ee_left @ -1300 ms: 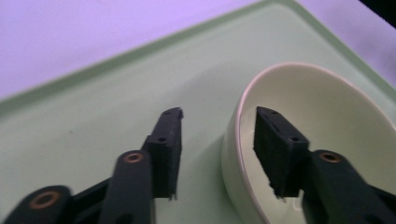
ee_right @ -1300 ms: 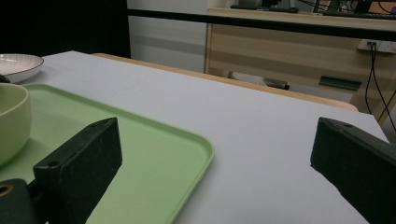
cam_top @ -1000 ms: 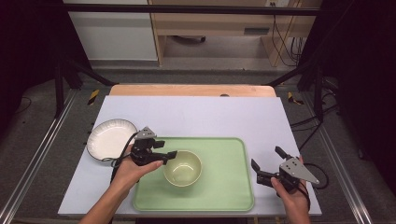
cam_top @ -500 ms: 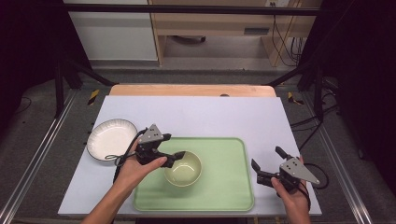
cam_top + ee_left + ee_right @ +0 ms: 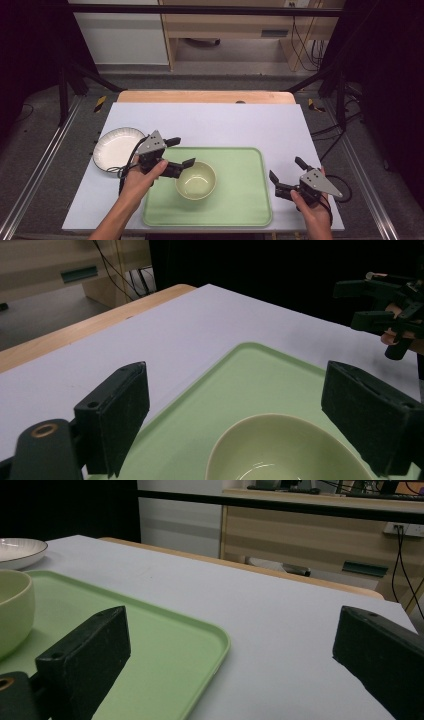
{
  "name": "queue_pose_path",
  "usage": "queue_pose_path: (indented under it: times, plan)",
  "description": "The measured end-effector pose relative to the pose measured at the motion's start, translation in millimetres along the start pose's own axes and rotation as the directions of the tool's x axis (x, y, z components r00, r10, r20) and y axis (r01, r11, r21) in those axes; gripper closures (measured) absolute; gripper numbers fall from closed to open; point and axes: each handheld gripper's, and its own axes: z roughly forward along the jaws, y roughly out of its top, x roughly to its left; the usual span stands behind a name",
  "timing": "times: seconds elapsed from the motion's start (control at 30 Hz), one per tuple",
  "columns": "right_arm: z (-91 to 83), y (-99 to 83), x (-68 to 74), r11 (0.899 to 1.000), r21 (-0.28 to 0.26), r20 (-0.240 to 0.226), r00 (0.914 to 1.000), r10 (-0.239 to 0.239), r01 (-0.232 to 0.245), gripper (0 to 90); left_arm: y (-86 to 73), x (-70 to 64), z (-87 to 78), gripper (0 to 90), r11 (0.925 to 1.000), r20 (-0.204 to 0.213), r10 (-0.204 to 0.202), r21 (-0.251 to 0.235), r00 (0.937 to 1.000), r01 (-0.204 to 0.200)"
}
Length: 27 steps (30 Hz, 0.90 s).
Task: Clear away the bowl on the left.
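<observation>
A pale yellow-green bowl (image 5: 196, 180) stands empty on the left half of a light green tray (image 5: 245, 205). My left gripper (image 5: 181, 152) hovers open just left of the bowl, over the tray's near-left corner, holding nothing. From the left gripper view (image 5: 237, 390) the bowl (image 5: 285, 450) sits low between the two jaws, on the tray (image 5: 240, 365). My right gripper (image 5: 286, 169) rests open off the tray's right edge, pointing left. In the right gripper view (image 5: 232, 635) the bowl (image 5: 12, 610) is at the far left on the tray (image 5: 150, 645).
A white plate (image 5: 117, 147) with a dark rim lies on the pale table mat (image 5: 225, 120), left of the tray. The same plate (image 5: 17, 550) shows at top left in the right gripper view. The right gripper (image 5: 385, 305) appears far off in the left gripper view.
My left gripper has shifted right from beside the plate toward the bowl, staying open. The right gripper and the bowl have not moved.
</observation>
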Motion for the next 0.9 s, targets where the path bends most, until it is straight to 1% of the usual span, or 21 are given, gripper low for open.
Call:
queue_pose_path:
  times: [0.1, 0.13, 0.23, 0.3, 0.43, 0.5, 0.73, 0.9]
  plan:
    - [0.0, 0.0, -0.1, 1.000, -0.001, 0.001, 1.0000, 0.000, 0.000, 2.2, -2.6, 3.7, -6.5, 11.6, 0.9996, 0.008, -0.009, -0.027, 0.9999, 0.009]
    - [-0.1, 0.0, -0.3, 1.000, 0.000, 0.001, 1.0000, 0.000, 0.000, 2.2, -3.3, 4.7, -8.4, 11.0, 0.9995, 0.010, -0.005, -0.030, 0.9999, 0.005]
    - [-0.4, 0.1, -0.7, 1.000, 0.000, 0.003, 1.0000, 0.001, -0.001, 2.2, -7.4, 7.2, -14.1, 10.3, 0.9990, -0.006, 0.011, -0.043, 0.9999, -0.011]
    - [-0.4, 0.0, -0.8, 1.000, -0.001, 0.004, 1.0000, 0.002, -0.002, 2.2, -10.8, 9.2, -17.9, 9.5, 0.9990, -0.013, 0.020, -0.040, 0.9997, -0.021]
    - [-0.3, 0.0, -1.0, 1.000, 0.000, 0.006, 1.0000, 0.001, -0.001, 2.2, -19.8, 13.4, -25.4, 9.6, 0.9994, -0.022, 0.012, -0.032, 0.9997, -0.013]
    - [-0.4, 0.0, -1.0, 1.000, -0.001, 0.006, 1.0000, 0.001, -0.001, 2.2, -24.9, 15.8, -29.0, 9.6, 0.9996, -0.030, 0.015, -0.023, 0.9994, -0.016]
    - [-0.5, -0.1, -1.4, 1.000, 0.000, 0.007, 1.0000, 0.000, 0.000, 2.2, -42.3, 25.6, -44.1, 9.6, 0.9988, -0.058, -0.014, -0.048, 0.9982, 0.011]
    - [-0.6, -0.1, -1.5, 1.000, -0.003, 0.007, 1.0000, -0.001, 0.001, 2.2, -51.7, 30.5, -52.9, 9.7, 0.9988, -0.071, -0.023, -0.044, 0.9972, 0.020]
